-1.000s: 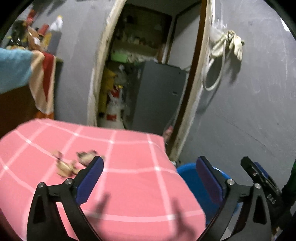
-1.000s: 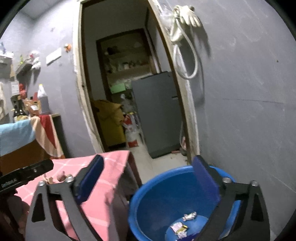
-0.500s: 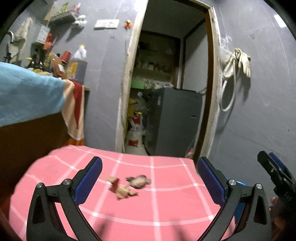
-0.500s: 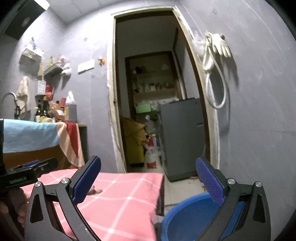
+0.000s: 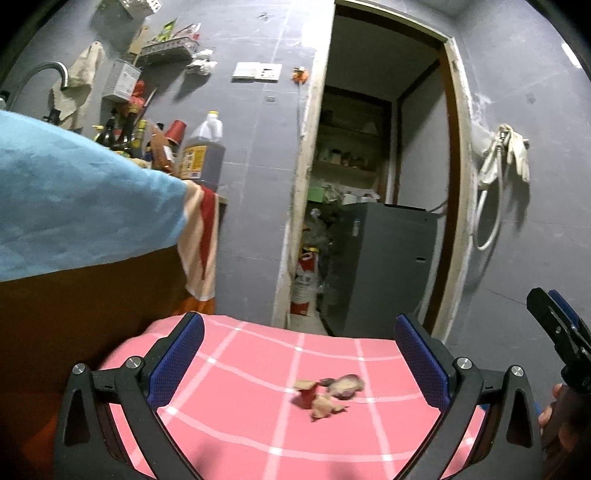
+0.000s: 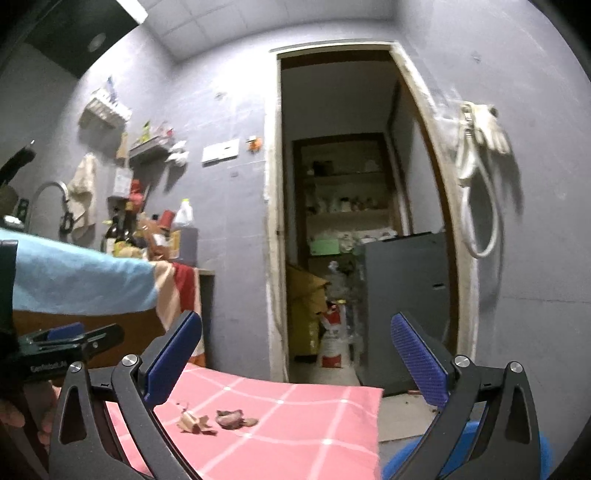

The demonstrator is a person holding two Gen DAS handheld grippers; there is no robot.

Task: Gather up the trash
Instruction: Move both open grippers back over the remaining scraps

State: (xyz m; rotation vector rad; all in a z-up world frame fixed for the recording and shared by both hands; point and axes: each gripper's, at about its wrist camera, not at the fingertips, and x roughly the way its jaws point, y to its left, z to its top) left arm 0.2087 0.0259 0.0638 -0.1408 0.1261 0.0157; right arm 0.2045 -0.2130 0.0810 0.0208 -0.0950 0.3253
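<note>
lying on pink cloth (image 5: 236, 417): 2 trash scraps (image 5: 327, 393), untouched

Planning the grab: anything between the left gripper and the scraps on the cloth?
No. In the left wrist view, only bare pink cloth lies between the open left gripper and the scraps.

tablecloth (image 5: 258, 369): pink checked cloth, matt | scraps (image 5: 327, 395): crumpled paper | basin (image 6: 406, 458): blue glossy plastic

We see a dim room lit from a ceiling lamp (image 6: 131, 11); heavy fisheye bending, dark corners, slight motion blur.
</note>
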